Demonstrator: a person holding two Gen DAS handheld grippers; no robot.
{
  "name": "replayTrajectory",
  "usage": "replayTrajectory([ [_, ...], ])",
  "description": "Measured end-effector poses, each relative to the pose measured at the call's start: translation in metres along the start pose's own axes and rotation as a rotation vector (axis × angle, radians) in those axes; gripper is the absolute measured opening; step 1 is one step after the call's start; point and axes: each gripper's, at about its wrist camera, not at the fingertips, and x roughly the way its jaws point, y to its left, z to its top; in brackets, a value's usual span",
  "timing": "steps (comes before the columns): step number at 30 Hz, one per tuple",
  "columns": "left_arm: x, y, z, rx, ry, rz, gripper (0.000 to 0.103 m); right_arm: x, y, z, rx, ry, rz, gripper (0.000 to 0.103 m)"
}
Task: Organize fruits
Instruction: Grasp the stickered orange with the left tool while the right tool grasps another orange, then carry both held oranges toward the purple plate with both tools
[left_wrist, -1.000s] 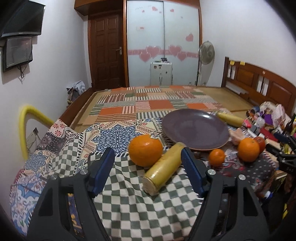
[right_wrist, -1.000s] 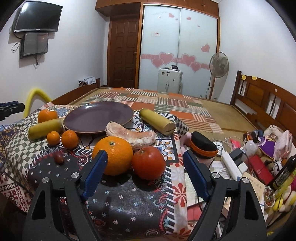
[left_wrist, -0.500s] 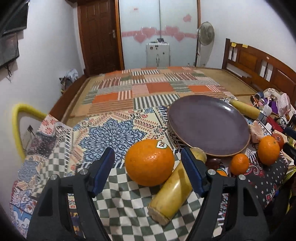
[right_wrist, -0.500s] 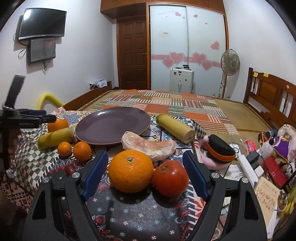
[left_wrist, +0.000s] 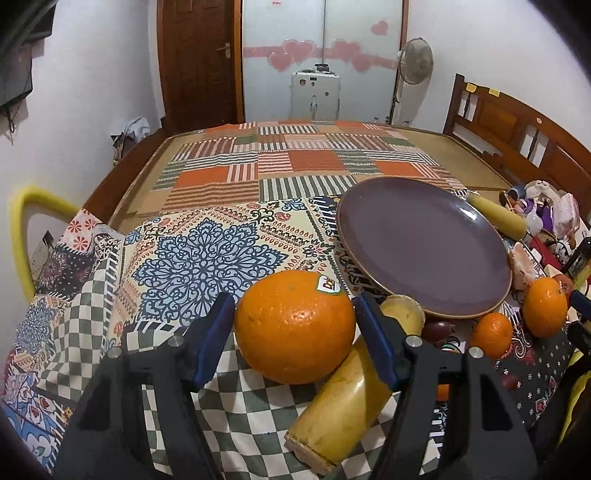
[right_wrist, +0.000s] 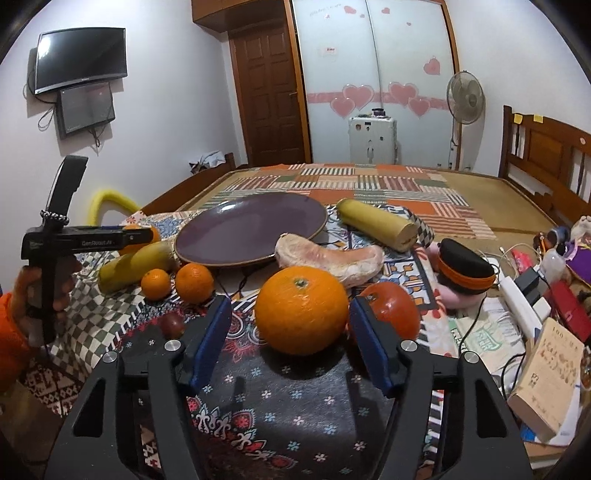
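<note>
A large orange with a sticker (left_wrist: 295, 326) lies on the checked cloth between the open jaws of my left gripper (left_wrist: 293, 319), next to a yellow banana-like fruit (left_wrist: 351, 398). The purple plate (left_wrist: 424, 251) stands empty behind it. My right gripper (right_wrist: 290, 317) is open around a second large orange (right_wrist: 301, 310), with a red tomato (right_wrist: 391, 310) just to its right. The plate also shows in the right wrist view (right_wrist: 251, 227). Two small oranges (right_wrist: 194, 282) and another yellow fruit (right_wrist: 376, 225) lie near it. The left gripper shows in the right wrist view (right_wrist: 144, 234).
A pale peeled fruit piece (right_wrist: 332, 260) lies by the plate. A dark small fruit (right_wrist: 171, 323) sits on the cloth. A black and orange case (right_wrist: 463, 273), cables, a book (right_wrist: 546, 373) and clutter fill the right side. A wooden bed frame (left_wrist: 517, 129) stands behind.
Both grippers have moved forward and down. Each large orange now sits between the jaws of its gripper. Both jaw gaps look narrower.
</note>
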Motion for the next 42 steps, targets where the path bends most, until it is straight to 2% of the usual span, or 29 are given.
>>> replayTrajectory([
  [8, -0.013, 0.012, -0.004, -0.01, -0.003, -0.002, 0.066, 0.017, 0.005, -0.008, 0.0, 0.044, -0.048, 0.063],
  [12, -0.03, 0.018, -0.009, -0.006, -0.023, -0.003, 0.066, 0.026, 0.013, -0.008, -0.035, 0.023, -0.121, 0.065],
  [14, -0.038, 0.018, -0.012, 0.005, -0.035, 0.006, 0.066, 0.031, 0.017, -0.009, -0.059, 0.02, -0.165, 0.063],
  [17, -0.051, 0.018, -0.015, 0.019, -0.053, 0.009, 0.066, 0.032, 0.02, -0.008, -0.066, 0.015, -0.188, 0.061],
  [19, -0.059, 0.016, -0.017, 0.023, -0.058, -0.003, 0.066, 0.03, 0.019, -0.007, -0.06, 0.02, -0.166, 0.06],
  [21, -0.067, 0.013, -0.02, 0.03, -0.064, -0.018, 0.066, 0.025, 0.018, -0.008, -0.041, 0.029, -0.102, 0.06],
  [24, -0.08, 0.005, -0.026, 0.052, -0.072, -0.042, 0.066, 0.02, 0.024, -0.011, -0.07, 0.042, -0.051, 0.06],
  [27, -0.085, -0.006, -0.032, 0.064, -0.07, -0.069, 0.066, 0.018, 0.031, -0.013, -0.103, 0.046, -0.055, 0.06],
  [33, -0.085, -0.022, -0.043, 0.082, -0.05, -0.103, 0.066, 0.025, 0.02, -0.006, -0.049, 0.067, -0.01, 0.062],
  [38, -0.08, -0.019, -0.045, 0.066, -0.045, -0.1, 0.066, 0.034, 0.029, -0.007, -0.087, 0.07, -0.04, 0.064],
  [42, -0.077, -0.011, -0.045, 0.041, -0.039, -0.092, 0.066, 0.034, 0.026, -0.004, -0.084, 0.069, -0.027, 0.062],
])
